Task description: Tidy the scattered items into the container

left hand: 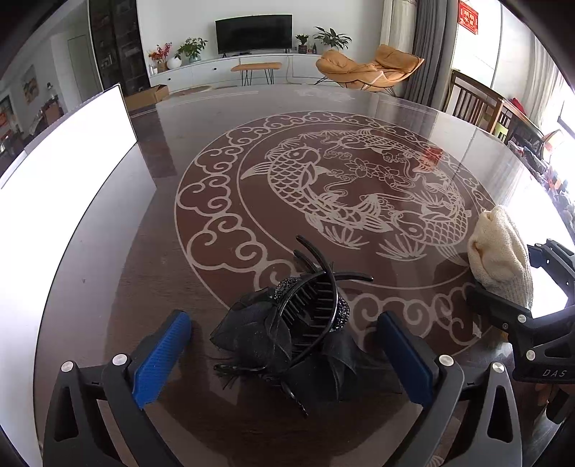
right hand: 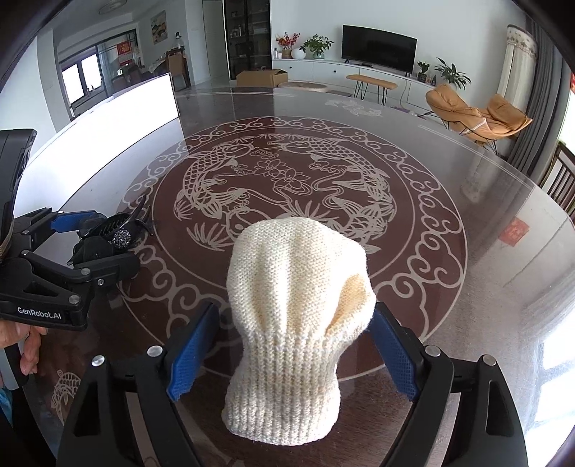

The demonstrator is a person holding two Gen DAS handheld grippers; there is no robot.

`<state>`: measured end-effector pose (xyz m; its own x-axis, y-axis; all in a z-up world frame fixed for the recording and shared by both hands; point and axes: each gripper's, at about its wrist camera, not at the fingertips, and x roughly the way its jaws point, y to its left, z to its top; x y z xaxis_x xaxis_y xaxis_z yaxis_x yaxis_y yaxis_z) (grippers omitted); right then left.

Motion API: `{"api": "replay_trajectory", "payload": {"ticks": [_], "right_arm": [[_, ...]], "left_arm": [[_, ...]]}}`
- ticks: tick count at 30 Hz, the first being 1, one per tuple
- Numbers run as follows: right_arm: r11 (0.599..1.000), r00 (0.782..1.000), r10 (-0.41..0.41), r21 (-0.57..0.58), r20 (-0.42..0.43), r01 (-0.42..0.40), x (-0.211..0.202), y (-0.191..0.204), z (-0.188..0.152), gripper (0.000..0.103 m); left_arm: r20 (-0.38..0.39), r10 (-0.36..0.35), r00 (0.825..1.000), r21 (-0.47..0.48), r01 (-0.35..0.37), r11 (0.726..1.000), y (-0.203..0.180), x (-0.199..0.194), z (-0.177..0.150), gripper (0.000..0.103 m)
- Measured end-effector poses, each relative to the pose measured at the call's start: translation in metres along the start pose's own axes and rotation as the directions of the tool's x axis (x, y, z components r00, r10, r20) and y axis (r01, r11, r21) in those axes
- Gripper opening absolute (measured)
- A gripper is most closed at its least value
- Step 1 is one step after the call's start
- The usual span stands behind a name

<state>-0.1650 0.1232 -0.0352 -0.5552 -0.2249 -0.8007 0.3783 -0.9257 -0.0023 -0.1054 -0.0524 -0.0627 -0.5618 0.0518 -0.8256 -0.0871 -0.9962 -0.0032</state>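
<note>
Both pickups pending: left hand-held gripper (left hand: pixel 284 354) gapes around the black flower-trimmed plastic hair claw (left hand: pixel 287 323), right hand-held gripper (right hand: pixel 293 348) brackets, ungripped, the cream knitted woollen hat (right hand: pixel 294 305); next, close, then carry toward the white container (right hand: pixel 107 122) at ten o'clock.

Two wrist fisheyes, close, angled down, sharing the table (left hand: pixel 151 251).

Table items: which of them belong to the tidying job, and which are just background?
Job:
- black hair clip, between the open left gripper pads
- cream knitted hat, between the open right gripper pads
- white container, at the table's left edge

Background:
- television
- orange lounge chair
- cardboard box
</note>
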Motion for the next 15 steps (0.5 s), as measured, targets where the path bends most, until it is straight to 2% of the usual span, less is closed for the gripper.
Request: {"api": "replay_trajectory", "payload": {"ticks": [15], "right_arm": [[1.0, 1.0, 0.0, -0.001, 0.0, 0.0, 0.0003, 0.0003, -0.0005, 0.086]], "left_arm": [[0.0, 0.0, 1.0, 0.0, 0.0, 1.0, 0.0005, 0.0011, 0.0008, 0.103]]}}
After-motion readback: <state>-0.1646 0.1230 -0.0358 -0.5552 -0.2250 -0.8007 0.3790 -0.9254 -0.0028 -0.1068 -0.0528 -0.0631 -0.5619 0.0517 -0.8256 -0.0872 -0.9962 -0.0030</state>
